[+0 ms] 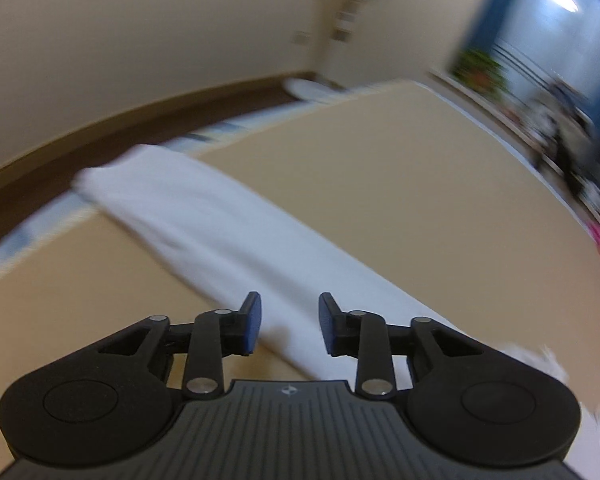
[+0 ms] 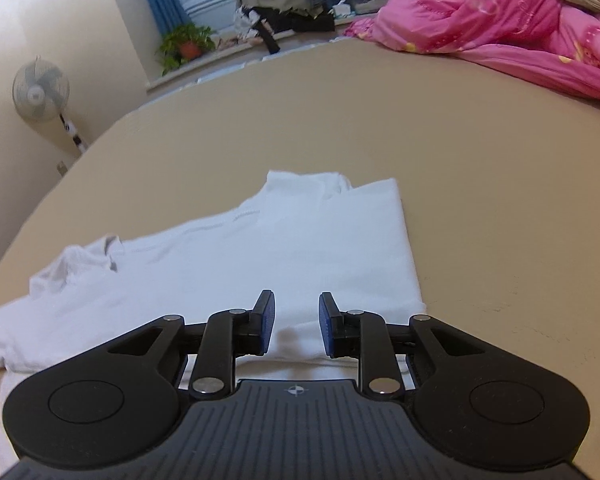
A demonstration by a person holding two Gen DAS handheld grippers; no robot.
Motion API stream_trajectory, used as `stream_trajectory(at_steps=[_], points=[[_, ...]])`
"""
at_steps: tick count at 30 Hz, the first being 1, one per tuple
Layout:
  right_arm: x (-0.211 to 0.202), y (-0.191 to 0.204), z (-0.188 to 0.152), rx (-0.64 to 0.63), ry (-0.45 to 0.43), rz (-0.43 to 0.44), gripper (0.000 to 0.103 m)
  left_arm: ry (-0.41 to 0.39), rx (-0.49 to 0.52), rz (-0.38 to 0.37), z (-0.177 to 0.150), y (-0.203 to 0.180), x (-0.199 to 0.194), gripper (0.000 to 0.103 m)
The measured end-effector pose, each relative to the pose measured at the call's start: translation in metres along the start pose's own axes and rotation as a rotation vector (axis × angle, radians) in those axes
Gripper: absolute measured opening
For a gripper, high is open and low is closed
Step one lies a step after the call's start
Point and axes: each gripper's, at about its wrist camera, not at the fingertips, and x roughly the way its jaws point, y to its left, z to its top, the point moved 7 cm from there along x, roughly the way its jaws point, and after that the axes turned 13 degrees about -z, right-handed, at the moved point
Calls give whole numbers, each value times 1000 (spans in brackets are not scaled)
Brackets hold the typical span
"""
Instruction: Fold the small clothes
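A white garment (image 2: 260, 248) lies partly folded on the tan bed sheet (image 2: 480, 200). In the right wrist view its folded edge runs along the right side and a crumpled sleeve lies at the left. My right gripper (image 2: 297, 326) is open and empty, just above the garment's near edge. In the blurred left wrist view the white garment (image 1: 220, 232) shows as a long strip running from far left to near right. My left gripper (image 1: 290, 326) is open and empty over its near end.
A pink quilt (image 2: 520, 28) is heaped at the far right of the bed. A standing fan (image 2: 40, 90) is by the left wall. A potted plant (image 2: 186, 42) and a pile of clothes (image 2: 280, 0) sit by the window with blue curtains.
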Motion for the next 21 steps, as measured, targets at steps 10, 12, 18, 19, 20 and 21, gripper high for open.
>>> stream_trajectory(at_steps=[10,12,18,19,20,21], points=[[20,9,-15,-96,85,-35,33,-68,-319,28,31,82,4,38],[21,9,-15,-97,82,-39,33,-75,-330,23,33,85,1,38],[22,12,-16,-114,78,-47,34,-77,-276,53,36,83,3,37],[22,13,-16,-121,75,-51,34,-75,-270,61,38,86,10,35],[22,14,-16,-129,73,-55,34,-74,-261,72,38,86,13,28],[21,15,-16,-137,71,-60,34,-74,-250,82,39,87,15,19]])
